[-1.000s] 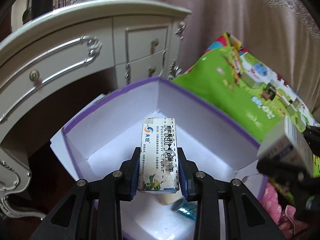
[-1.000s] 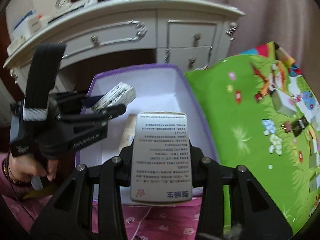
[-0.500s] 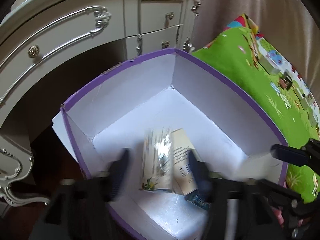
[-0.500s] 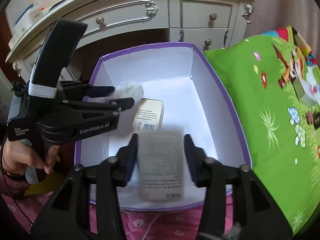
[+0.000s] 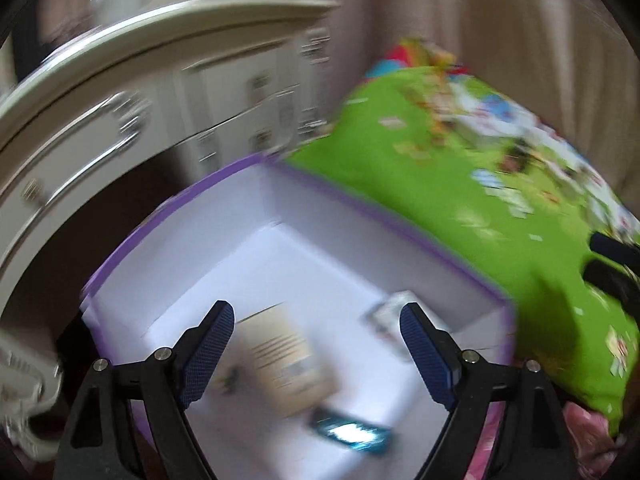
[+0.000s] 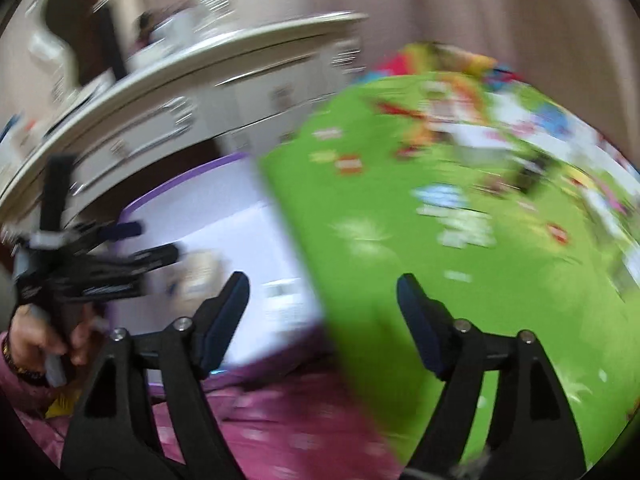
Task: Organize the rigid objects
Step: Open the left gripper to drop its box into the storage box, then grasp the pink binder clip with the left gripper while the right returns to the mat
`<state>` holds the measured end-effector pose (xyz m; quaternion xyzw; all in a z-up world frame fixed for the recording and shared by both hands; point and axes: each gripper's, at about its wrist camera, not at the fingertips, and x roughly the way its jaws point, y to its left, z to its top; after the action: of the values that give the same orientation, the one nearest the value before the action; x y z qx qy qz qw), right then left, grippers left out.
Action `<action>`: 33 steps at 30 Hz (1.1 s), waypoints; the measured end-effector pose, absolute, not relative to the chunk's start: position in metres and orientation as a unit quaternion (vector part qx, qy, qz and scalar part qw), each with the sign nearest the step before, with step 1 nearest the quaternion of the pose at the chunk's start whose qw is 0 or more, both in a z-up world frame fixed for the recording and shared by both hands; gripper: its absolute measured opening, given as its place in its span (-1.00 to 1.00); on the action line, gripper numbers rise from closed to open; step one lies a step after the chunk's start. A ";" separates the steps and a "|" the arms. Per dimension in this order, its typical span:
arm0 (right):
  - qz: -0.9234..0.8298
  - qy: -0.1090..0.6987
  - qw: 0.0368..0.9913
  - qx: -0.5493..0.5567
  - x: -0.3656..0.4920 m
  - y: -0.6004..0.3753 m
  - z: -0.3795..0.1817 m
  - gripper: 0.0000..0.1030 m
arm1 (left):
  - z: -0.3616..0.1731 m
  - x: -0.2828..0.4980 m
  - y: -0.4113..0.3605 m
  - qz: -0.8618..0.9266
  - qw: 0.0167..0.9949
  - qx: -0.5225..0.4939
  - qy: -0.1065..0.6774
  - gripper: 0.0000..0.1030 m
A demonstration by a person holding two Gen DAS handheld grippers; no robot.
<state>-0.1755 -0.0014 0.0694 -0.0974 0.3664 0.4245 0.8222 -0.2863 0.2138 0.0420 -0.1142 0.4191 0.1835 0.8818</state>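
A purple-rimmed white box (image 5: 304,208) sits between a dresser and a green mat. Inside it lie a beige carton (image 5: 284,356), a small white carton (image 5: 388,314) and a shiny blue packet (image 5: 352,434), all blurred. My left gripper (image 5: 316,316) is open and empty above the box. My right gripper (image 6: 322,288) is open and empty over the box's right edge and the mat. The box (image 6: 224,216) and white cartons (image 6: 280,300) inside it show in the right wrist view, with the left gripper (image 6: 152,240) at left.
A white dresser (image 5: 160,92) with drawers stands behind the box. A green patterned play mat (image 5: 460,184) lies to the right, also in the right wrist view (image 6: 460,240). Pink bedding (image 6: 280,420) is in front. A beige curtain (image 5: 480,20) hangs behind.
Both grippers have opened and let go of their cartons, which now lie in the box. Both grippers have pulled back and swung right; the views are blurred with motion.
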 end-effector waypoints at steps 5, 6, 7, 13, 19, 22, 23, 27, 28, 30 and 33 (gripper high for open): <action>0.263 0.422 0.868 -0.012 -0.103 -0.105 0.041 0.60 | 0.042 -0.228 0.159 0.085 0.891 -0.100 0.435 0.71; 0.243 0.430 0.870 0.000 -0.092 -0.121 0.037 0.60 | 0.042 -0.213 0.150 0.067 0.892 -0.097 0.436 0.71; 0.215 0.439 0.872 0.013 -0.080 -0.140 0.031 0.60 | 0.041 -0.191 0.138 0.051 0.893 -0.085 0.438 0.72; 0.149 0.445 0.881 0.057 -0.054 -0.204 0.020 0.60 | 0.026 -0.055 0.095 0.016 0.896 -0.051 0.442 0.72; 0.123 0.458 0.879 0.055 -0.032 -0.226 0.003 0.63 | -0.001 0.031 0.079 0.042 0.893 -0.008 0.449 0.76; 0.117 0.450 0.884 0.046 -0.017 -0.230 0.000 0.73 | -0.001 0.049 0.078 0.023 0.894 -0.009 0.447 0.81; 0.114 0.449 0.885 0.046 -0.008 -0.229 0.000 0.78 | -0.002 0.054 0.076 0.017 0.893 -0.006 0.450 0.93; 0.094 0.455 0.882 0.081 0.041 -0.221 -0.001 0.89 | -0.005 0.057 0.075 0.010 0.891 -0.007 0.455 1.00; 0.090 0.457 0.880 0.092 0.052 -0.218 -0.001 0.93 | -0.005 0.057 0.074 0.010 0.891 -0.007 0.454 1.00; 0.068 0.462 0.877 0.114 0.077 -0.211 -0.001 0.99 | -0.005 0.056 0.074 0.006 0.891 -0.007 0.454 1.00; 0.026 0.480 0.871 0.102 0.103 -0.198 -0.002 1.00 | -0.005 0.060 0.074 -0.003 0.890 -0.002 0.456 1.00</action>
<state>0.1033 -0.1984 -0.0021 0.1023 0.4805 0.0261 0.8706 0.0595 0.0744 -0.0053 -0.0017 0.4555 -0.0027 0.8902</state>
